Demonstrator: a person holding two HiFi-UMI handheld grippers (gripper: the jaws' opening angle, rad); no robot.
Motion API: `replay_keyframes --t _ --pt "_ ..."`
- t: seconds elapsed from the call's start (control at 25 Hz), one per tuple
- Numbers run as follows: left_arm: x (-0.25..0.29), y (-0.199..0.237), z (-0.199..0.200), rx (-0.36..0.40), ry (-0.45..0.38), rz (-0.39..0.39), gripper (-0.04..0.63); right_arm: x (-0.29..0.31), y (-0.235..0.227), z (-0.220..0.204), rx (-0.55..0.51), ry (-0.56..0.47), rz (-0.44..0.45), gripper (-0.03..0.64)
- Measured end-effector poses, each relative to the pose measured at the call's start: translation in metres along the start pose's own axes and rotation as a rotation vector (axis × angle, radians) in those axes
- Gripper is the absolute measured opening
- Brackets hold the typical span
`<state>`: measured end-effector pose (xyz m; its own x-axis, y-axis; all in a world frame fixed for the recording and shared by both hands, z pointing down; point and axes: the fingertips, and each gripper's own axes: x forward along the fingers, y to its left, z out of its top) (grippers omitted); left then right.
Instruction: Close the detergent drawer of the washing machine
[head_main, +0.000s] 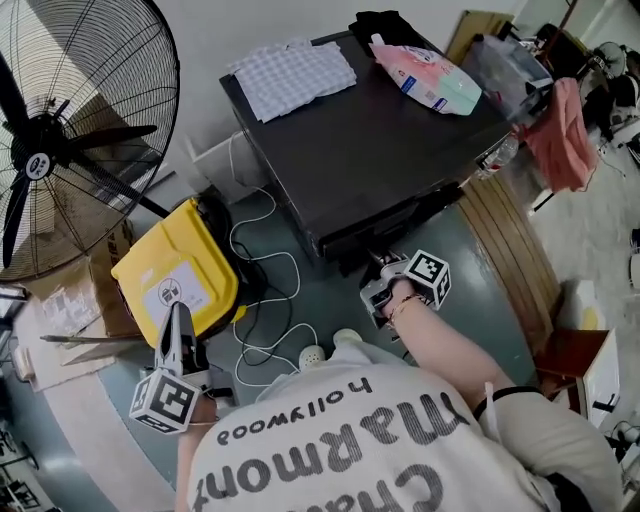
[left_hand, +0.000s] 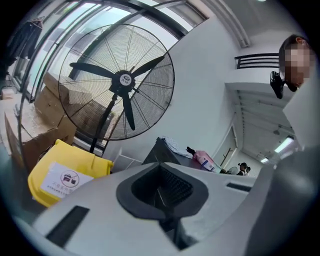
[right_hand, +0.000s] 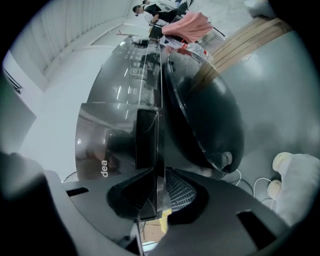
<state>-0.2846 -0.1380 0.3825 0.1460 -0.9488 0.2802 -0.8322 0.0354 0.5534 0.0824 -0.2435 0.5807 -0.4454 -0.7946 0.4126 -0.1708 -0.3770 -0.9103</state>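
The washing machine (head_main: 380, 150) stands dark and boxy on the grey-green floor, seen from above, with a checked cloth (head_main: 292, 77) and a pink-and-green detergent bag (head_main: 425, 75) lying on its top. At its front edge the detergent drawer (head_main: 400, 228) juts out a little from the panel. The right claw (head_main: 385, 268) is up against that front. In the right gripper view its jaws stand narrow and are closed on the drawer's flat dark front plate (right_hand: 147, 145), which runs straight up between the two pads, with the round glass door (right_hand: 210, 120) just beside it. The left claw (head_main: 179, 318) is well apart from the machine, low at the person's left side, and points toward a yellow bin (head_main: 175, 275). In the left gripper view its jaws are together with nothing between them. A large standing fan (head_main: 60, 140) rises behind the bin, and a white cable (head_main: 262, 290) loops over the floor between the bin and the machine.
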Motion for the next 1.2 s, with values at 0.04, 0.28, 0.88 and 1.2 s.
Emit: replay_keyframes --t 0.04,0.28,0.88,1.2 --pt "0.005 -0.005 -0.003 0.007 0.016 -0.025 0.008 -0.004 -0.001 0.002 0.016 -0.018 -0.001 0.083" --pt "0.029 -0.036 -0.025 0.032 0.114 -0.161 0.008 -0.04 -0.002 0.009 0.068 -0.11 0.016 0.083" --pt "0.052 -0.127 -0.034 0.127 0.182 -0.442 0.008 -0.151 0.163 0.004 -0.532 -0.386 0.155 0.077" --pt "0.044 -0.144 -0.019 0.197 0.131 -0.503 0.008 -0.183 0.212 -0.029 -0.908 -0.428 0.152 0.074"
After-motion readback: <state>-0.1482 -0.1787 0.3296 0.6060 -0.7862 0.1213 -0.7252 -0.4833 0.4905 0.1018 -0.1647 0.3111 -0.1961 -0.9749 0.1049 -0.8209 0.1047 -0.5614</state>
